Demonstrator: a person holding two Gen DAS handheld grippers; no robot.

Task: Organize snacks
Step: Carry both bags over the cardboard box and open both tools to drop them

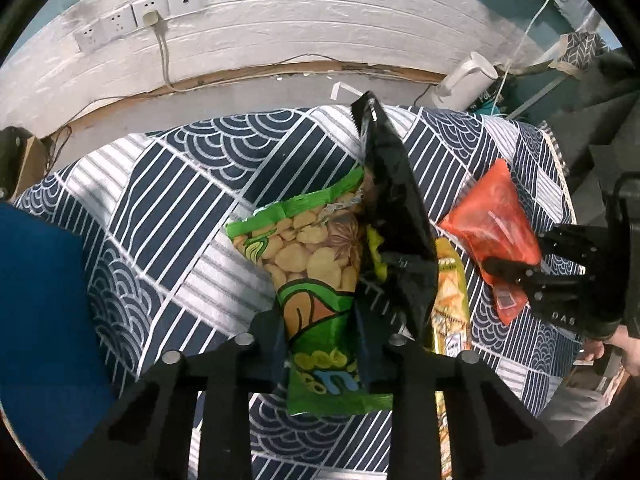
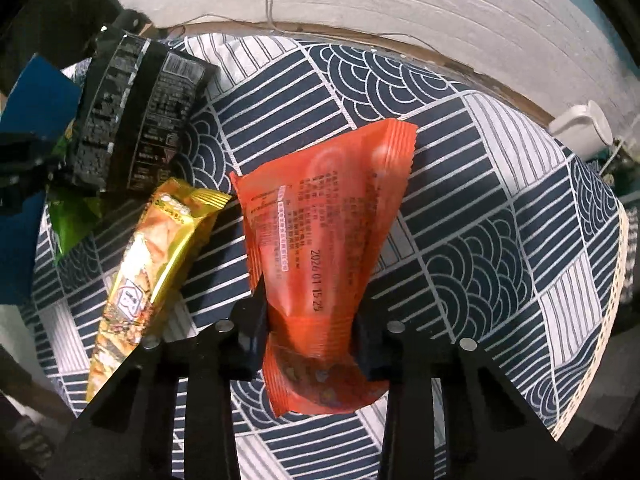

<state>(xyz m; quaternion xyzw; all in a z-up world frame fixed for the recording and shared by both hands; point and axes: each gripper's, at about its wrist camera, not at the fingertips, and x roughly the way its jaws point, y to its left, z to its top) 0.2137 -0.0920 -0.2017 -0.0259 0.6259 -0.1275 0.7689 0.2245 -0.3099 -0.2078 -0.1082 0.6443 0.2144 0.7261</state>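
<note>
Sorting barely begun — left gripper clamps green bag, right gripper orange packet; black and yellow packs untouched.

Both wrist views look steeply down, close; both share the tablecloth, probably overlapping centrally.

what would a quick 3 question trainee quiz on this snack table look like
1. True or false: the right gripper is shut on the orange packet.
2. Which packet is clamped in the left gripper? A) green packet B) yellow packet C) orange packet
3. Fill in: the yellow packet lies on the patterned ____.

Key
1. True: both pads press its lower part.
2. A: the green packet, with a black packet leaning over it.
3. Tablecloth.
</note>
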